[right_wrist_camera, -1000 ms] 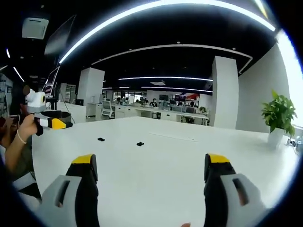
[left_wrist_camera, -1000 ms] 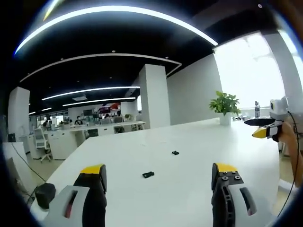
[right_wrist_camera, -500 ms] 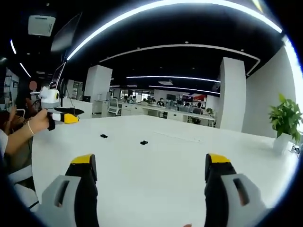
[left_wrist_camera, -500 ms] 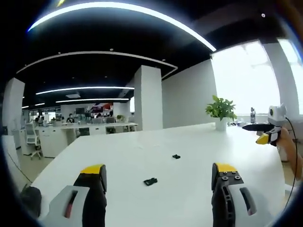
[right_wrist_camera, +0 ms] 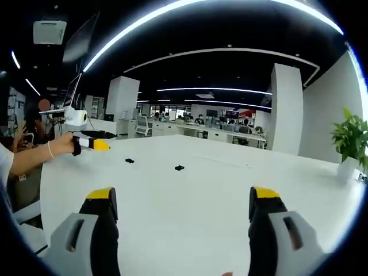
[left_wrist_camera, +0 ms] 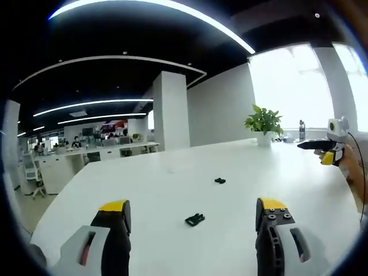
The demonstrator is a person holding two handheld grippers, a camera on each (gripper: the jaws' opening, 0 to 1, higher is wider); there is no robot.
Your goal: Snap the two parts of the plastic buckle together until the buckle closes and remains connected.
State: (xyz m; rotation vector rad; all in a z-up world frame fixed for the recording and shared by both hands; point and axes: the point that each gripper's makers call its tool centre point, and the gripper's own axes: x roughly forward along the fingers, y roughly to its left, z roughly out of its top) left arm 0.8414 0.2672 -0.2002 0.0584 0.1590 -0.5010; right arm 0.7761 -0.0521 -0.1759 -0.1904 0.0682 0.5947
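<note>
Two small black buckle parts lie apart on the white table (left_wrist_camera: 172,190). In the left gripper view the nearer part (left_wrist_camera: 195,219) rests just beyond my left gripper (left_wrist_camera: 193,208), and the farther part (left_wrist_camera: 219,180) sits behind it. My left gripper is open with nothing between its jaws. In the right gripper view the two parts (right_wrist_camera: 179,168) (right_wrist_camera: 130,161) lie far ahead on the table (right_wrist_camera: 190,201). My right gripper (right_wrist_camera: 183,196) is open and holds nothing. Each gripper also appears at the edge of the other's view, held in a hand: the right one (left_wrist_camera: 322,150), the left one (right_wrist_camera: 95,142).
A potted plant (left_wrist_camera: 263,123) stands at the table's far side, also seen at the right edge of the right gripper view (right_wrist_camera: 349,141). A white pillar (left_wrist_camera: 168,110) and office desks with seated people (right_wrist_camera: 195,129) are in the background. A person's forearm (right_wrist_camera: 34,158) reaches in from the left.
Both cameras have swung a little, shifting the scenes. In the left gripper view the nearer buckle part now sits closer and more centred between the jaws. Both grippers stay open.
</note>
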